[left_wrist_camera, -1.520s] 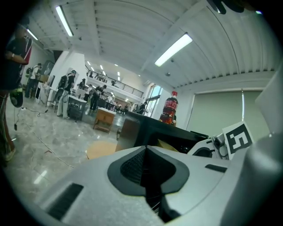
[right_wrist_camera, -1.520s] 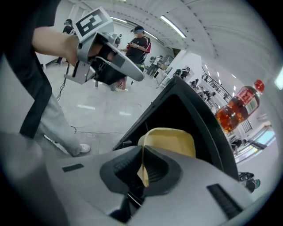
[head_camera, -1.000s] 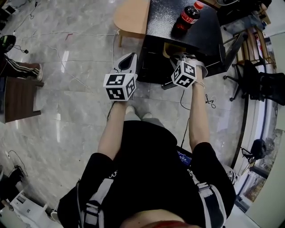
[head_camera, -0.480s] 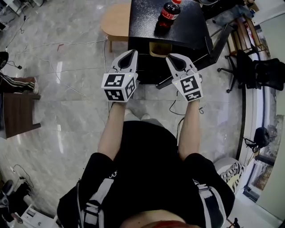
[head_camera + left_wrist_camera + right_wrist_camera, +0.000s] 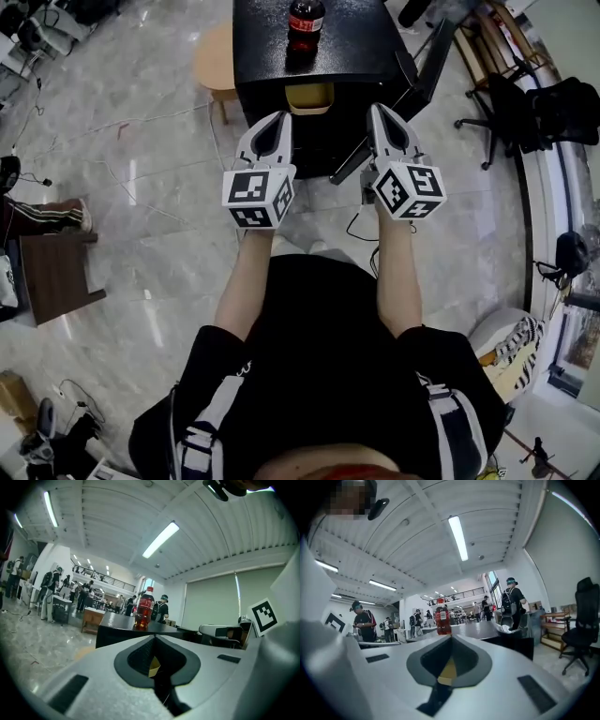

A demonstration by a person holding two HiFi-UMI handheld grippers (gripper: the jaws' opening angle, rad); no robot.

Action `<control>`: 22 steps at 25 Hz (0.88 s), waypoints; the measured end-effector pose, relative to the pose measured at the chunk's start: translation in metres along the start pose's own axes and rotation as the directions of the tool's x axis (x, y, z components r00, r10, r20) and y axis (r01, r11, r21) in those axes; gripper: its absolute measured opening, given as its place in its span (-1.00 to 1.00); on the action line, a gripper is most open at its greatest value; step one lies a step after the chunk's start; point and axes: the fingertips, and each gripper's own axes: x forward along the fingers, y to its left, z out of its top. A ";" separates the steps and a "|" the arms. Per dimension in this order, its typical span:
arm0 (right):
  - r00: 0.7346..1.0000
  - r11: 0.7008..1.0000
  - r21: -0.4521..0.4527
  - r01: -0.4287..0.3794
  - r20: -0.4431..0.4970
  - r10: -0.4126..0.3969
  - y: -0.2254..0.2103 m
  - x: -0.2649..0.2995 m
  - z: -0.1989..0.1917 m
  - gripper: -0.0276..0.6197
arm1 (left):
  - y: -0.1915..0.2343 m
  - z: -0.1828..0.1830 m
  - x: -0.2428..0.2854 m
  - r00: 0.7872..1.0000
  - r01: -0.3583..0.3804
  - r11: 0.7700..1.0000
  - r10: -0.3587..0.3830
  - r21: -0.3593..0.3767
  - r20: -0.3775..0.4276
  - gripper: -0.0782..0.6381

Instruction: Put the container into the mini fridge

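The black mini fridge (image 5: 347, 52) stands ahead of me with its door (image 5: 412, 89) swung open to the right. A yellow container (image 5: 309, 97) sits inside, just under the fridge's top edge. On the fridge top stands a cola bottle (image 5: 305, 19), which also shows in the left gripper view (image 5: 144, 609) and the right gripper view (image 5: 442, 620). My left gripper (image 5: 279, 118) and right gripper (image 5: 377, 110) hang side by side in front of the opening, short of it. Both are shut and hold nothing. A yellow patch (image 5: 153, 667) shows through the left jaws' cut-out.
A light wooden stool (image 5: 211, 66) stands left of the fridge. An office chair (image 5: 553, 103) is at the right and a brown bench (image 5: 56, 277) at the left. Cables (image 5: 141, 169) trail over the marble floor. Several people stand in the background (image 5: 51, 597).
The right gripper has drawn back from the fridge opening and now sits level with the left one. The head view has swung so that the fridge is centred.
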 end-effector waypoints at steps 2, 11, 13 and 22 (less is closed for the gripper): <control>1.000 1.000 -0.022 0.010 -0.020 -0.010 -0.001 -0.002 -0.002 -0.88 | -0.008 0.000 0.001 1.000 0.007 1.000 -0.007 0.006 0.000 -0.75; 1.000 1.000 -0.020 -0.018 -0.018 0.017 0.002 -0.005 0.000 -0.88 | -0.021 0.006 0.000 1.000 0.011 1.000 -0.011 0.010 0.021 -0.75; 1.000 0.999 -0.030 -0.021 -0.020 0.020 0.003 -0.004 0.000 -0.88 | -0.021 0.007 0.000 1.000 0.009 1.000 -0.010 0.012 0.023 -0.75; 0.999 0.998 -0.042 -0.039 -0.022 0.038 0.006 -0.001 -0.001 -0.88 | -0.019 0.010 -0.001 0.999 0.000 1.000 0.000 0.002 0.037 -0.75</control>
